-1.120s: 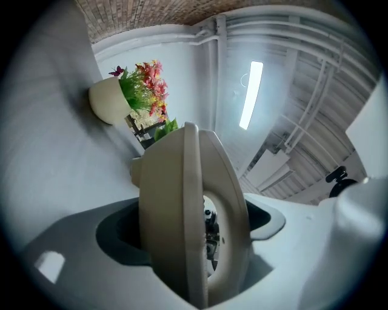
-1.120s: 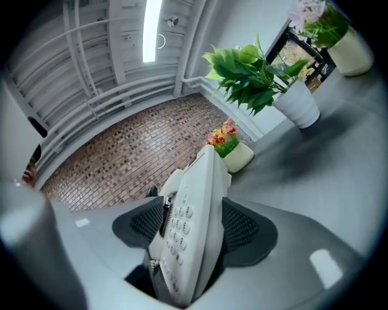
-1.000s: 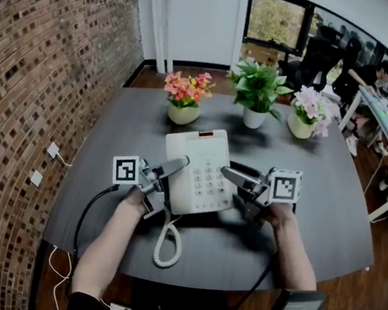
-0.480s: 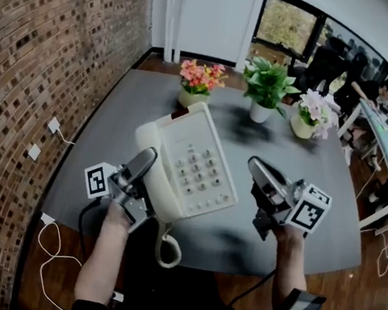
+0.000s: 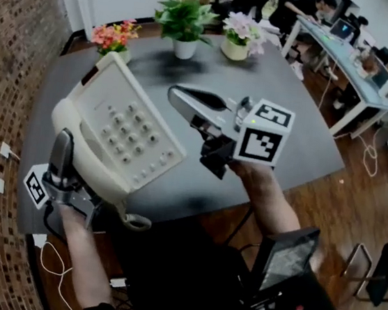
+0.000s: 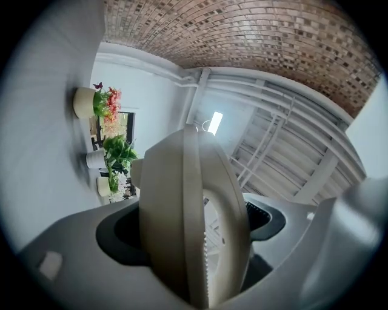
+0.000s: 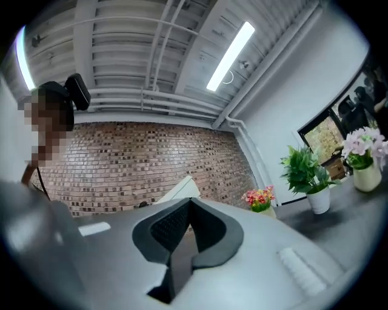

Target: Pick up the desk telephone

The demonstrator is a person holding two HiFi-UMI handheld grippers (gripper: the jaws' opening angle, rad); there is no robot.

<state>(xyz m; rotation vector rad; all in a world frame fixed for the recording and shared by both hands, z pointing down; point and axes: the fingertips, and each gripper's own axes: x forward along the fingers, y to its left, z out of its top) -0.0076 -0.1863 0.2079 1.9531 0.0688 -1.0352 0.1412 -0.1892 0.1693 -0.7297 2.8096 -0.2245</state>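
Note:
The cream desk telephone (image 5: 120,128) hangs tilted above the grey table (image 5: 302,129), keypad facing up. My left gripper (image 5: 65,145) is shut on the phone's left side, over the handset; in the left gripper view the phone's edge (image 6: 188,236) fills the gap between the jaws. The coiled cord (image 5: 133,219) dangles below the phone. My right gripper (image 5: 178,95) is raised just right of the phone, apart from it, shut and empty. In the right gripper view its pads (image 7: 185,227) meet, and a cream corner of the phone (image 7: 182,189) shows beyond them.
Three flower pots stand along the table's far edge: orange flowers (image 5: 114,36), a green plant (image 5: 186,20), pale pink flowers (image 5: 241,30). A brick wall (image 5: 12,37) runs along the left. An office desk with people (image 5: 346,57) lies at the far right.
The phone has risen off the table and tilted in the left gripper. The right gripper has shut, rolled and lifted beside it. The head view swung right.

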